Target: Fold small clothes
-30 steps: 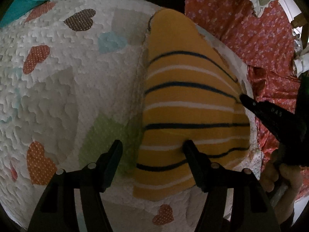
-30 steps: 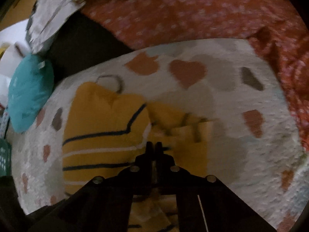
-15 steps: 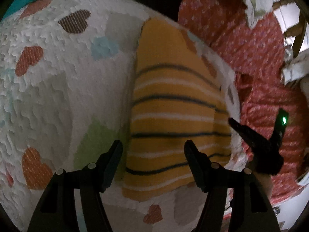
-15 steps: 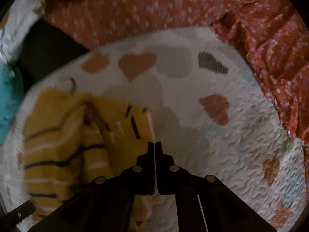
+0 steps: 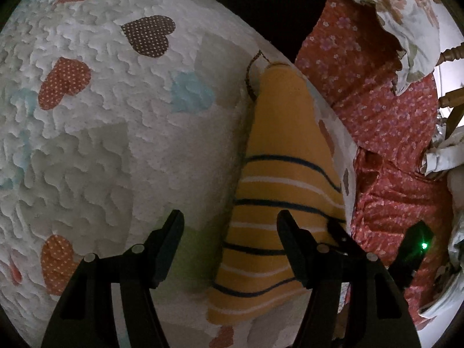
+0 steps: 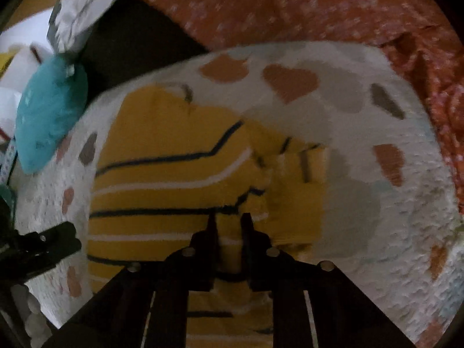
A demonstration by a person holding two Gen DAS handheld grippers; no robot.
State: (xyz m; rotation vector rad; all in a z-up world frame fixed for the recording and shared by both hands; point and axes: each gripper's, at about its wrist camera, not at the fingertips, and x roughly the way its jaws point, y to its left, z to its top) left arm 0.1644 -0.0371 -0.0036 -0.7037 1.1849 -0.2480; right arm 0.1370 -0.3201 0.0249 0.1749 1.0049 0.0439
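Observation:
A small yellow garment with dark and white stripes [image 5: 278, 191] lies on a white quilt with heart patches [image 5: 116, 150]. My left gripper [image 5: 230, 226] is open and empty, low over the garment's left edge. In the right wrist view the garment [image 6: 174, 174] has a sleeve folded over at its right side [image 6: 298, 185]. My right gripper [image 6: 229, 223] hovers over the garment with its jaws a small gap apart and nothing between them. The right gripper also shows in the left wrist view [image 5: 342, 237].
An orange-red flowered cloth [image 5: 385, 133] lies right of the quilt, also at the top of the right wrist view [image 6: 290, 8]. A teal cushion [image 6: 49, 113] sits at the quilt's left. White floral fabric [image 5: 406, 14] and a wooden chair [image 5: 452, 98] are at far right.
My right gripper was shut and has opened a little, letting go of the sleeve, which now lies folded on the garment. My left gripper has shifted left and stayed open.

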